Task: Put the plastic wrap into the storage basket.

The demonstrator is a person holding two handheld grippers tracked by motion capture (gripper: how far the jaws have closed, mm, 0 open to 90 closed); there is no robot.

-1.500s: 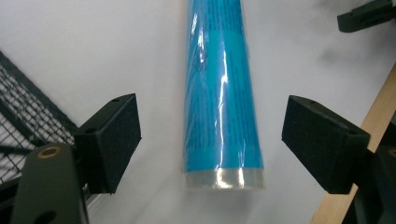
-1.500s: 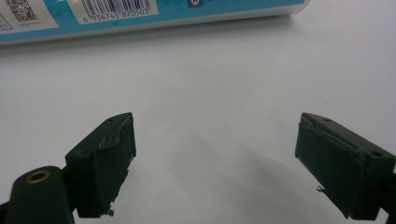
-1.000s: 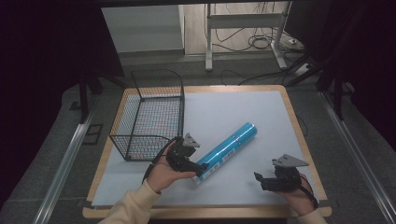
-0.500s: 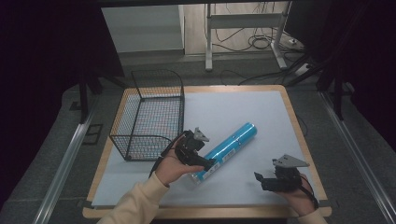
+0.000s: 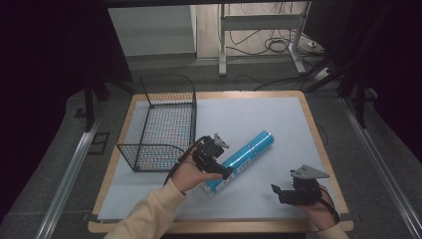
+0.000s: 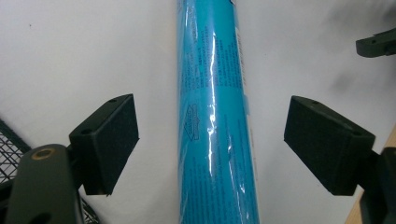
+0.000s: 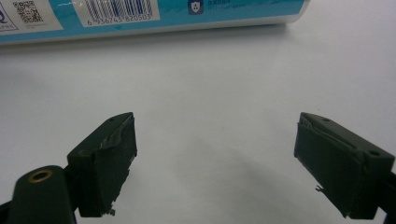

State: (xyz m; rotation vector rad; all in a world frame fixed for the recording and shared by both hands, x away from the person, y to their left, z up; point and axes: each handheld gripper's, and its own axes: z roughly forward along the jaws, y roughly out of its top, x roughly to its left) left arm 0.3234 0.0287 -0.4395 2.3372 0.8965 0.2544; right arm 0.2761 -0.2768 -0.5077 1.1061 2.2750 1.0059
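A long blue tube [image 5: 249,152] wrapped in shiny film lies diagonally on the white mat [image 5: 259,114]. My left gripper [image 5: 219,162] hovers over its near end. In the left gripper view the tube [image 6: 215,116] runs straight up between the open jaws of the left gripper [image 6: 212,135], with a gap on each side. My right gripper [image 5: 277,193] rests low at the front right, apart from the tube. It is open over bare mat in its own view, the right gripper [image 7: 215,154] facing the tube's barcode side [image 7: 140,14].
A black wire basket [image 5: 159,124] stands at the mat's left, close to my left hand; its mesh [image 6: 9,149] shows beside the left jaw. The table's wooden edge [image 5: 323,164] borders the mat. Table legs and cables lie beyond the far edge.
My left gripper has shifted right and slightly forward until its open jaws straddle the tube's near end. The tube and my right gripper have stayed put.
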